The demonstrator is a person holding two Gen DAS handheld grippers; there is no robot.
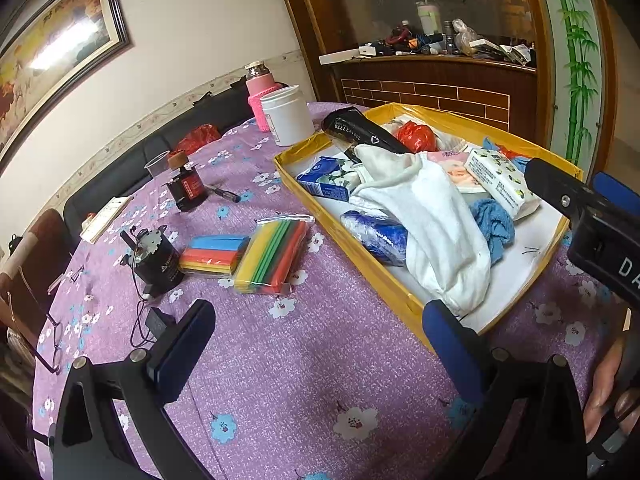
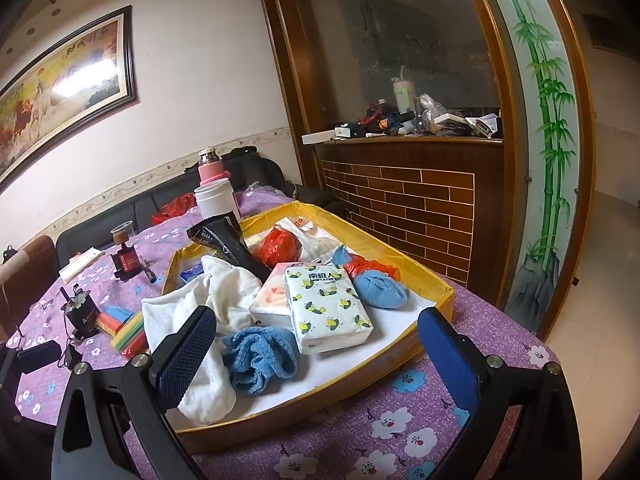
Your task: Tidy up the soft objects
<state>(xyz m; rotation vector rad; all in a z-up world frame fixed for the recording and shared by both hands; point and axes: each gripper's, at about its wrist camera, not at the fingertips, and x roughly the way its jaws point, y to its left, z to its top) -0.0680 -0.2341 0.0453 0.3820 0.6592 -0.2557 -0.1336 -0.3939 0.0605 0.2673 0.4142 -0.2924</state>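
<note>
while both of my tools hang over the bench (image 1: 304, 380) with its purple flowered cloth, nothing is gripped. my left hand-held gripper (image 1: 320, 344) stands wide, its blue-padded fingers (image 1: 182, 344) spread above bare cloth just beside the near wall of the shallow yellow cardboard tray (image 1: 384, 280). my right hand-held gripper (image 2: 316, 356) is wide as well, and empty, poised over the tray's near end; in the left wrist view it shows at the right edge, above the tray's far corner.

inside the tray lies a crumpled white cotton towel (image 1: 436, 220), draped across a blue plastic-wrapped roll (image 1: 378, 234). just beside the towel sits a bunched light-blue terry cloth (image 2: 260, 354), touching a white tissue pack printed with lemons (image 2: 330, 306). a second blue fuzzy cloth (image 2: 378, 286) lies near the tray's right wall, next to a red plastic bag (image 2: 278, 246). a black foil pouch (image 2: 228, 244) leans over the far rim.

outside the tray, on the cloth, rest two packs of multicoloured foam strips (image 1: 272, 256), a small black motor (image 1: 158, 264) and a white plastic jar (image 1: 286, 114).
</note>
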